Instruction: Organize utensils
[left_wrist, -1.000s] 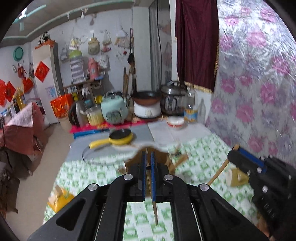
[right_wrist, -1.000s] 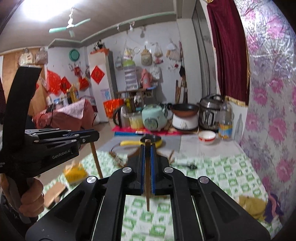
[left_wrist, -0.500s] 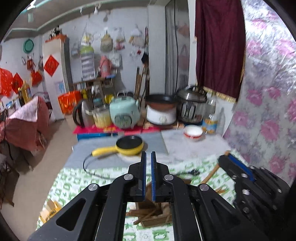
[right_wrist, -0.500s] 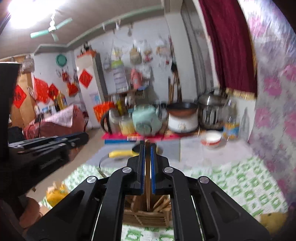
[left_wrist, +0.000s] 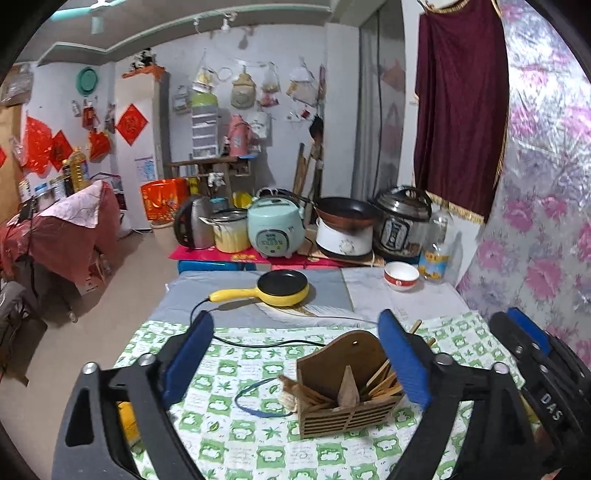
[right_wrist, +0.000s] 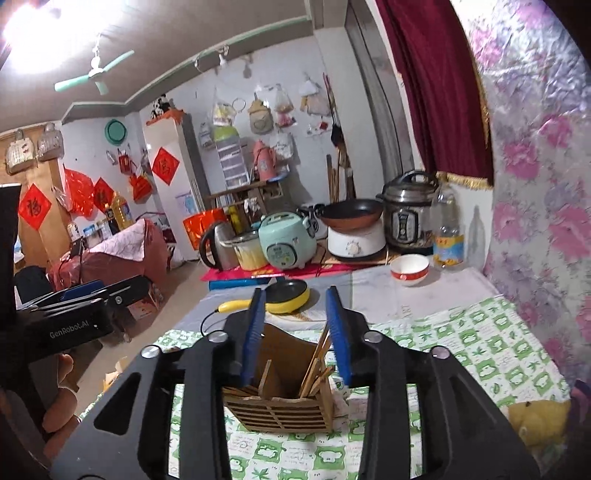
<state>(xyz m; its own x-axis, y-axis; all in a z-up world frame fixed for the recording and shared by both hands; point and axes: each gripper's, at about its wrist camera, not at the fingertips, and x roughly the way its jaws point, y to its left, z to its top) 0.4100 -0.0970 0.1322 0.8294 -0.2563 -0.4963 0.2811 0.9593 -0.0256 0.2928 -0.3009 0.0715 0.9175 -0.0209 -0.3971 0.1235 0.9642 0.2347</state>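
Note:
A wooden utensil holder (left_wrist: 343, 417) stands on the green checked tablecloth (left_wrist: 229, 373), with chopsticks (left_wrist: 380, 384) leaning in its right compartment. My left gripper (left_wrist: 295, 354) hovers just in front of it. Its jaws are opening and stand wide apart with nothing gripped. In the right wrist view the same holder (right_wrist: 280, 413) sits right under my right gripper (right_wrist: 295, 332). That gripper's jaws are also opening. The chopsticks (right_wrist: 314, 365) stand loose in the holder near the right pad, and neither pad presses on them. Each gripper shows at the edge of the other's view.
A yellow electric pan (left_wrist: 282, 288) with its black cord lies beyond the holder, and a white and red bowl (left_wrist: 400, 275) sits at the back right. Cookers and a kettle line the far edge. A blue loop (left_wrist: 258, 402) lies left of the holder. A flowered wall (left_wrist: 546, 221) bounds the right side.
A second ago both grippers were shut, each on a chopstick. Both have moved forward and down over the holder. Their jaws now stand apart and the sticks are out of them.

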